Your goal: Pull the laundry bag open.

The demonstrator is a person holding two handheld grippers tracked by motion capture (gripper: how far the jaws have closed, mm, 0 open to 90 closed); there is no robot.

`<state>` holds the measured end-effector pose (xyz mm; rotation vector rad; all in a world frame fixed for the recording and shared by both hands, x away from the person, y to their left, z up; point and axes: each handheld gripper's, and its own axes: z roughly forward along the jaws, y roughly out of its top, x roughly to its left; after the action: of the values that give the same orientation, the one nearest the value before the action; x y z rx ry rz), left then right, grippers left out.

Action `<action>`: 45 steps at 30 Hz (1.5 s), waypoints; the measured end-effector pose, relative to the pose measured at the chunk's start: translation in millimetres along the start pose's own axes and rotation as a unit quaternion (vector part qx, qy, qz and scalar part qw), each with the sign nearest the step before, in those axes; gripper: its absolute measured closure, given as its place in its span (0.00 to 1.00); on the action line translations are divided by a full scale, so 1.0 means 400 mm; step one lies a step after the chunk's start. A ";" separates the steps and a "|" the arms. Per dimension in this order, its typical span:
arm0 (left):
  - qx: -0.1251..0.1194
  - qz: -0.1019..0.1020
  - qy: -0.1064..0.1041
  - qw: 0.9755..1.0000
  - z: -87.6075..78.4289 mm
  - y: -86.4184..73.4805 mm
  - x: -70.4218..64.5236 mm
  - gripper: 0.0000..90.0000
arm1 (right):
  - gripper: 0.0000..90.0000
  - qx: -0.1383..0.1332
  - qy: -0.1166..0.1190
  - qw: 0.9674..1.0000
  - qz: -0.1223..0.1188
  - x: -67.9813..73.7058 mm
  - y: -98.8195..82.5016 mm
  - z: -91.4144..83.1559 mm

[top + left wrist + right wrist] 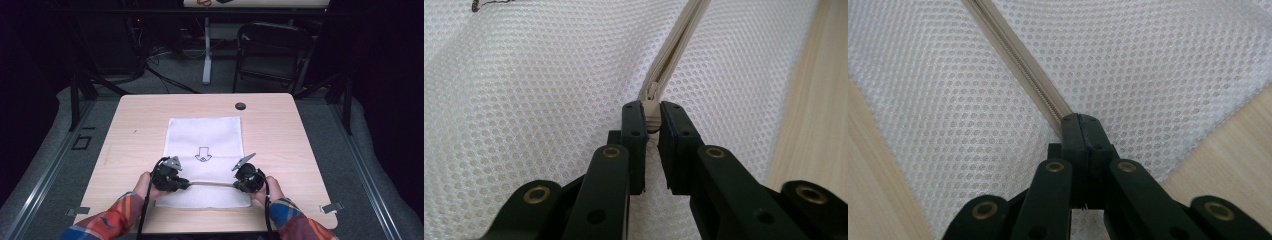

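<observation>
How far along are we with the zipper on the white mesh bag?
Done: both grips look set. The left gripper is shut on the beige zipper slider; the right gripper is shut on the beige zipper tape of the white mesh laundry bag on the light wooden table. In hand: the zipper is held taut between them. Left: the slider sits at the left end, so the whole run across looks yet to come.

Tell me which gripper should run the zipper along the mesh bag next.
Left. The left gripper already pinches the zipper pull, while the right gripper clamps the zipper tape on the mesh bag, probably anchoring it.
</observation>
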<state>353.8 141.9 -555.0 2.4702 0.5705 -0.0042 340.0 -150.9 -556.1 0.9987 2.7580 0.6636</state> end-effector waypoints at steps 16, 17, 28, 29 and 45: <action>-0.003 -0.014 0.000 1.000 -0.028 -0.037 0.015 0.90 | 1.00 0.002 0.004 1.000 -0.003 -0.007 -0.006 -0.004; -0.004 -0.014 0.001 1.000 -0.031 -0.037 0.015 0.90 | 1.00 0.002 0.003 1.000 -0.004 -0.008 -0.007 -0.004; 0.000 -0.031 0.012 0.999 -0.049 -0.065 0.032 0.90 | 1.00 0.005 0.003 1.000 0.006 -0.024 -0.018 -0.011; -0.004 -0.035 0.006 0.999 -0.052 -0.069 0.034 0.90 | 1.00 -0.002 0.006 1.000 0.016 -0.028 -0.021 -0.011; -0.012 -0.044 0.001 0.999 -0.064 -0.078 0.035 0.90 | 1.00 0.001 0.016 1.000 0.016 -0.034 -0.020 -0.011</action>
<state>350.6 184.5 -553.1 2.4206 0.6753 -0.0304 344.8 -166.5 -556.1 1.0439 2.7753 0.6880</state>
